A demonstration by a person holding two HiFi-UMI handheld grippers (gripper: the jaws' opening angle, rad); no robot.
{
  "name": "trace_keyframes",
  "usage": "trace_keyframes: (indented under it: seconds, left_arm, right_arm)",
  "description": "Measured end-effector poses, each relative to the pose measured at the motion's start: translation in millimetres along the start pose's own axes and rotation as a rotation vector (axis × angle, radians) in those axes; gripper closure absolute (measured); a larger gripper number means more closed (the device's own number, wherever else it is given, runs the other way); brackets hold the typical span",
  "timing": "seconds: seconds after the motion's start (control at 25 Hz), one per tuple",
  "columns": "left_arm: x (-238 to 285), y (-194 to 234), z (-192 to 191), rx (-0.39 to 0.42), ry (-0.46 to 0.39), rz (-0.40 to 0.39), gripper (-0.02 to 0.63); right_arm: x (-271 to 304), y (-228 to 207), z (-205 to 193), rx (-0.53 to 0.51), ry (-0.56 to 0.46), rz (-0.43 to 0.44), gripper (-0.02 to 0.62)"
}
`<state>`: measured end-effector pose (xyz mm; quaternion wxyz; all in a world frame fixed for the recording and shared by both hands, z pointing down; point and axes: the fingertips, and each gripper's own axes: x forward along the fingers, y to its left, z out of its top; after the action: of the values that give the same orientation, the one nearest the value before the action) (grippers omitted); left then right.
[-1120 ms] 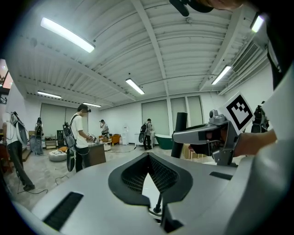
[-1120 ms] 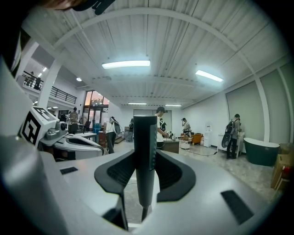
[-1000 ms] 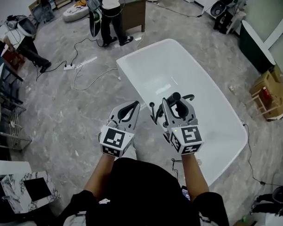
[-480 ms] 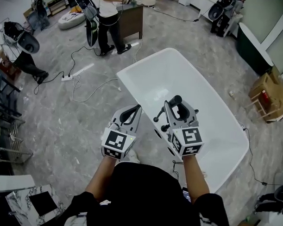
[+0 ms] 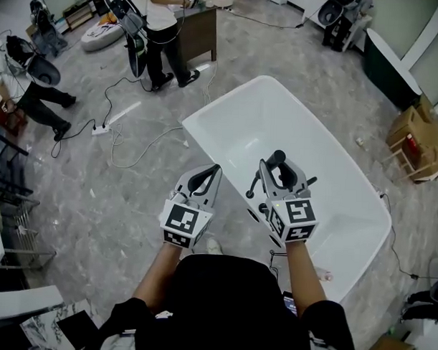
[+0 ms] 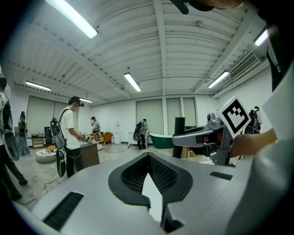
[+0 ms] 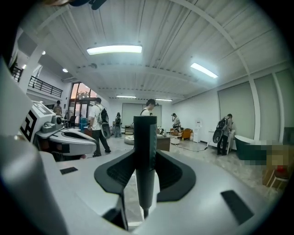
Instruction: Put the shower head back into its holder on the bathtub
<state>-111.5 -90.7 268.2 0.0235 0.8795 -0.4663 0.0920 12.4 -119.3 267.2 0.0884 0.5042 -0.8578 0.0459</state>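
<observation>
Right gripper [image 5: 279, 166] fingers clamp the shower head [image 7: 145, 156] upright over the bathtub [image 5: 228, 106] near edge, ready for reseating, while left gripper [image 5: 210, 172] fingers stay out of play, pinched together and empty.

The dark cylindrical shower head [image 7: 145, 151] stands upright between the right claw [image 5: 282, 168]'s jaws. The left claw [image 5: 204, 175] sits just left of it. The white oval bathtub [image 5: 239, 107] lies beneath and ahead of the 2 claws.

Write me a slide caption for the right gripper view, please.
Right gripper shut on the dark shower head, held upright between its jaws.
</observation>
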Motion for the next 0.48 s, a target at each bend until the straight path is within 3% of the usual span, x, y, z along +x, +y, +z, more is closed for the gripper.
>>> trace_keyframes:
  seconds: [0.2, 0.4, 0.48]
  left_arm:
    - [8.8, 24.5, -10.4, -0.004, 0.013, -0.021, 0.592]
    - [22.9, 37.2, -4.7, -0.101, -0.005, -0.046, 0.592]
    - [28.9, 37.5, -3.3, -0.084, -0.014, -0.049, 0.592]
  right_arm:
    - [22.1, 3.0, -4.0, 0.007, 0.008, -0.025, 0.46]
    - [35.2, -3.6, -11.3, 0.015, 0.037, -0.032, 0.46]
    - [37.4, -8.8, -14.3, 0.023, 0.045, -0.037, 0.46]
